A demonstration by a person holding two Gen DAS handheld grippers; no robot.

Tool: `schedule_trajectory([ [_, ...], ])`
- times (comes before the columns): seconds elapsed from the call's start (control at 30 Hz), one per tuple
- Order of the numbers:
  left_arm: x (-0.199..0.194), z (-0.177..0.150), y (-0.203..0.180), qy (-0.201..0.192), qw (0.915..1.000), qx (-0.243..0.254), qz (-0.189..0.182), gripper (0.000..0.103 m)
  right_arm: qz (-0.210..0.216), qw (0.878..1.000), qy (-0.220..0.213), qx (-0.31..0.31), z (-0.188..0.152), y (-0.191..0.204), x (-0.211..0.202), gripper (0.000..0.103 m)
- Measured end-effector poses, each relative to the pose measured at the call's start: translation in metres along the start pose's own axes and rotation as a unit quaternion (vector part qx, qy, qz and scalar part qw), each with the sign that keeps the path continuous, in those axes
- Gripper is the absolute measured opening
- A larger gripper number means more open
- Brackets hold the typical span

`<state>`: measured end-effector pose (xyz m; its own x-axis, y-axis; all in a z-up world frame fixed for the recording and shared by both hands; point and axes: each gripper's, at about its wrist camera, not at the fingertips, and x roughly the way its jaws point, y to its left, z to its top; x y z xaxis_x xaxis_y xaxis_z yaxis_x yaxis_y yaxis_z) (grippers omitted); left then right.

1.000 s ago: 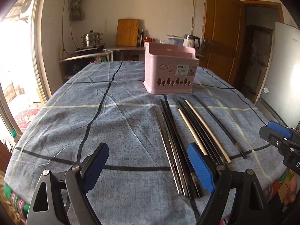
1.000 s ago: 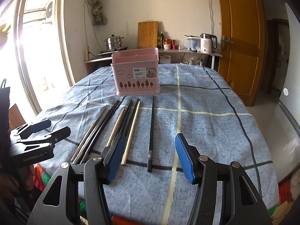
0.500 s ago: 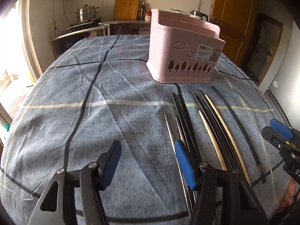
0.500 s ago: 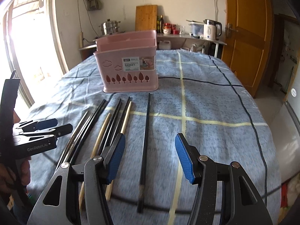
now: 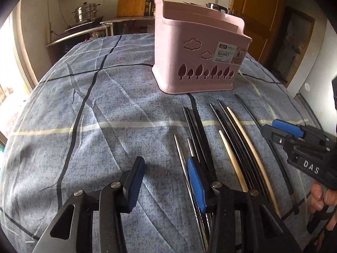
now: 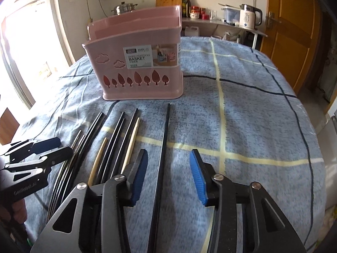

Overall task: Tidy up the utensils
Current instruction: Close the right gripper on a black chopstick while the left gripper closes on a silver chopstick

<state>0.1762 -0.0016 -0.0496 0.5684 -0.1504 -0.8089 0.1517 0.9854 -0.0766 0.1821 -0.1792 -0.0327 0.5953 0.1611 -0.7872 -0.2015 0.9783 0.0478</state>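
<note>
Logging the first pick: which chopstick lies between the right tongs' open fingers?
The lone black chopstick, lying apart on the right of the row; the right tongs straddle it, while the pale and other black ones lie further left.

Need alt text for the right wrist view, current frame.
Right gripper, jaws open, low over a lone black chopstick on a blue checked tablecloth. To its left lies a row of black, wooden and metal chopsticks; a pink basket stands beyond. The left gripper is at the left edge.

Pink basket [image 6: 137,78], blue checked cloth [image 6: 242,116]
</note>
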Motion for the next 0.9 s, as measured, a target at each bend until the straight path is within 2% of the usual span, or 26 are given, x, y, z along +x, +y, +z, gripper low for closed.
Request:
schedule_trajectory([
  [0.13,0.004,0.003,-0.005,0.002,0.9995,0.016,0.026,0.030,0.001,1.000,0.015,-0.003,0.006,0.001,0.011,0.036],
  [0.3,0.008,0.009,-0.005,0.007,0.9994,0.019,0.027,0.018,0.002,1.000,0.027,-0.007,0.017,0.004,0.021,0.036],
  [0.37,0.008,0.011,-0.007,0.008,0.9994,0.021,0.025,0.009,0.004,0.999,0.034,-0.007,0.024,0.004,0.026,0.036],
  [0.47,0.010,0.013,-0.007,0.010,0.9995,0.019,0.022,0.005,0.007,0.999,0.042,-0.001,0.032,0.002,0.032,0.027],
  [0.6,0.010,0.015,-0.002,0.014,0.9998,0.006,0.008,0.004,0.012,0.999,0.049,0.004,0.039,-0.001,0.036,0.006],
  [0.9,-0.004,0.017,0.013,0.009,0.9991,-0.025,-0.034,0.004,0.036,0.999,0.035,0.010,0.046,-0.008,0.022,0.006],
])
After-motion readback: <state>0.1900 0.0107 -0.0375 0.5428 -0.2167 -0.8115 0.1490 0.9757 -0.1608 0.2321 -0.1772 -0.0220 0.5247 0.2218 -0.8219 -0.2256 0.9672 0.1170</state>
